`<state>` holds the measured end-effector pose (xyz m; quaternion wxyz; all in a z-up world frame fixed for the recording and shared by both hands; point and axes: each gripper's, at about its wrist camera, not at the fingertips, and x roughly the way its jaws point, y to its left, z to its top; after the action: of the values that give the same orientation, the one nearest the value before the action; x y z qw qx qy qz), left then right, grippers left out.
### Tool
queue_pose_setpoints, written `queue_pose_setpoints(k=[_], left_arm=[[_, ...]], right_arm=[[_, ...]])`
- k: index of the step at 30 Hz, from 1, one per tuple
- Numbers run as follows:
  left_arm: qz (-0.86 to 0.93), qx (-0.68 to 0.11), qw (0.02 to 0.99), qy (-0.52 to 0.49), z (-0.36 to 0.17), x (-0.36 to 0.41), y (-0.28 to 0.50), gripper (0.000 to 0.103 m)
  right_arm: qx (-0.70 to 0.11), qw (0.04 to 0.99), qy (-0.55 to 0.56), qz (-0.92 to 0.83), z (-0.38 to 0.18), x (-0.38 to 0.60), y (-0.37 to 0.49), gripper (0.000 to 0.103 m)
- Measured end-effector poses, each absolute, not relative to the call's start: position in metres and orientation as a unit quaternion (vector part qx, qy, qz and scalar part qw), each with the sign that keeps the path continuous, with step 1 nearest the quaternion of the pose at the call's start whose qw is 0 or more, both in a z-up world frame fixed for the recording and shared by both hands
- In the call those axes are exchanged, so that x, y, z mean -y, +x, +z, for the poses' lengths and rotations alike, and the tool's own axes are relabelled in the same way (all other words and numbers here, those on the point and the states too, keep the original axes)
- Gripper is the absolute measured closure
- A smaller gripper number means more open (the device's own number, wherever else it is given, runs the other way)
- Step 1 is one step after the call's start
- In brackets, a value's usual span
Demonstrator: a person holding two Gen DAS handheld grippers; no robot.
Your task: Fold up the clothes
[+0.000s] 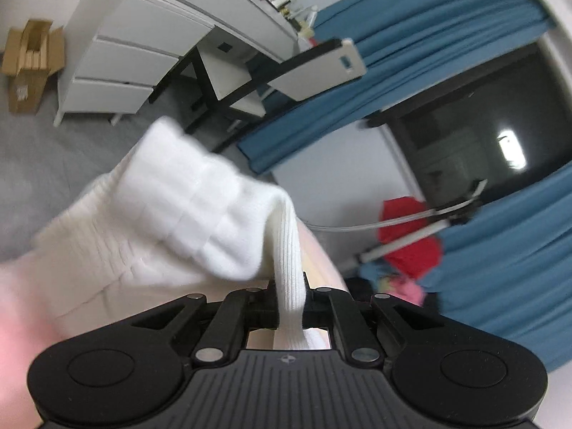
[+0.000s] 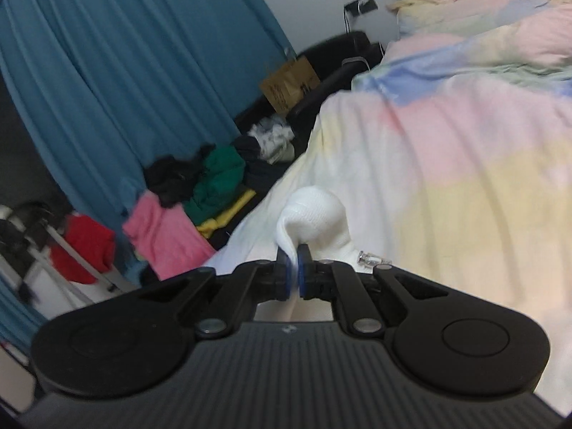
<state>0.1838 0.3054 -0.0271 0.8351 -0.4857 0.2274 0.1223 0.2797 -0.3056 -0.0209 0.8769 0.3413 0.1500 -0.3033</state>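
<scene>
- Left gripper [image 1: 290, 298]: we see it clamped on a white ribbed sock [image 1: 186, 211]; fingertips hidden by fabric, far end blurred.
- Right gripper [image 2: 294, 274]: pinching white cloth [image 2: 316, 220] above the pastel bedspread [image 2: 464, 164]; whether the same sock, unclear.

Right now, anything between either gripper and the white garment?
No. The left gripper is shut on the white ribbed garment, and the right gripper is shut on white fabric above the pastel bedspread.
</scene>
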Motion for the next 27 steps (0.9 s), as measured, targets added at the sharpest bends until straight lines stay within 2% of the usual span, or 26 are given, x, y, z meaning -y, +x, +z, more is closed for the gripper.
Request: queue_pose_setpoints(k=[4,8,10,11,12,14,16,18,23,25,27], left_arm=[[0.157,-0.261,0.834,-0.460,-0.061,-0.296,0.267,0.095],[0.175,-0.293,0.837,-0.427,-0.082,-0.288,0.300,0.091],[0.159,-0.283,0.849,-0.417,-0.078,-0.285,0.291,0.081],[0.150,-0.278,0.855,-0.411,-0.076,-0.283,0.286,0.077],[0.142,-0.273,0.860,-0.406,-0.073,-0.282,0.281,0.068],[0.125,-0.263,0.871,-0.395,-0.069,-0.279,0.272,0.059],[0.108,-0.252,0.881,-0.385,-0.064,-0.275,0.260,0.047],[0.090,-0.236,0.887,-0.386,-0.054,-0.262,0.233,0.040],[0.079,-0.214,0.864,-0.449,-0.056,-0.241,0.155,0.036],[0.089,-0.213,0.850,-0.473,-0.060,-0.231,0.127,0.021],[0.113,-0.224,0.833,-0.493,-0.066,-0.224,0.106,0.019]], right_arm=[[-0.192,0.869,0.327,-0.318,-0.055,0.309,0.334,0.096],[-0.234,0.858,0.316,-0.330,-0.093,0.312,0.376,0.092],[-0.237,0.856,0.333,-0.317,-0.104,0.314,0.373,0.090],[-0.231,0.858,0.344,-0.305,-0.103,0.316,0.366,0.084],[-0.225,0.859,0.355,-0.292,-0.103,0.317,0.359,0.076],[-0.212,0.862,0.375,-0.267,-0.102,0.320,0.344,0.069],[-0.190,0.869,0.388,-0.242,-0.095,0.317,0.322,0.058],[-0.170,0.874,0.394,-0.229,-0.088,0.305,0.292,0.040],[-0.146,0.867,0.437,-0.189,-0.086,0.278,0.219,0.039],[-0.156,0.854,0.468,-0.168,-0.092,0.272,0.199,0.039],[-0.173,0.831,0.511,-0.140,-0.104,0.271,0.184,0.039]])
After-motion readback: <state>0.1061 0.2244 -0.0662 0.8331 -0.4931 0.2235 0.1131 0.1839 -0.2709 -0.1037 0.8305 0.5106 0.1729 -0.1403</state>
